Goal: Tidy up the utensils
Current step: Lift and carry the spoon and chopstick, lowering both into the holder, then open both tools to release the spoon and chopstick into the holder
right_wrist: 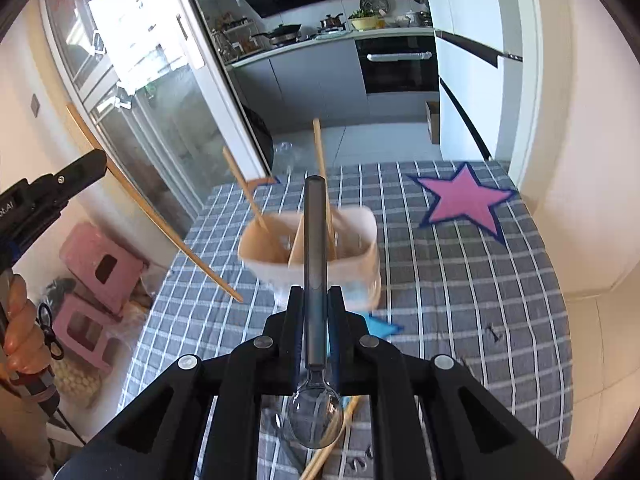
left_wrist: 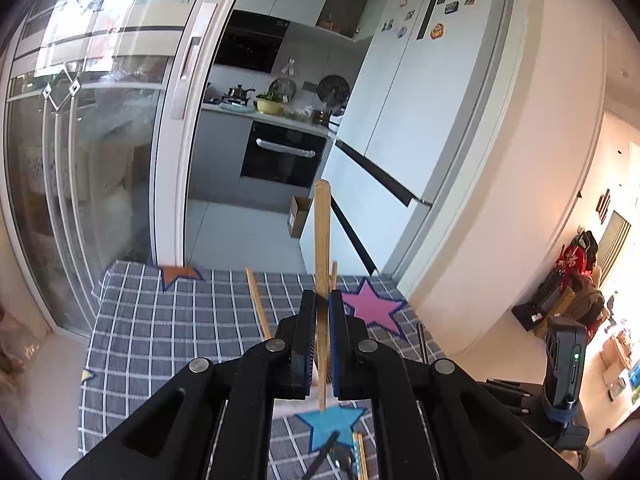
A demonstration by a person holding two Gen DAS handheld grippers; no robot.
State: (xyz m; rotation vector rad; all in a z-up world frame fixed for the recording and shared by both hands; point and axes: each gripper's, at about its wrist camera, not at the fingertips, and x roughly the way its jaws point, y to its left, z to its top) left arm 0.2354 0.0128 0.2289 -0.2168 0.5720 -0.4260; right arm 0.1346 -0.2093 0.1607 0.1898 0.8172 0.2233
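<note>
**Wooden chopstick and steel spoon lifted, caddy waiting**

Wooden chopstick [left_wrist: 322, 240] stands clamped in our left gripper [left_wrist: 322, 308]; our right gripper [right_wrist: 315, 300] pinches a steel spoon [right_wrist: 315, 360], bowl nearest us. Beyond it the divided caddy [right_wrist: 312, 248], mid-worktop [right_wrist: 460, 300], already holds two chopsticks. More chopsticks [right_wrist: 332, 436] lie at the near edge, so we judge the sorting partly done.

A wooden chopstick [left_wrist: 322, 236] stands near upright, lifted; a dark-handled steel spoon [right_wrist: 315, 280] points handle-forward, bowl nearest; a two-compartment beige holder [right_wrist: 312, 252] holds two chopsticks [right_wrist: 324, 184] leaning
</note>
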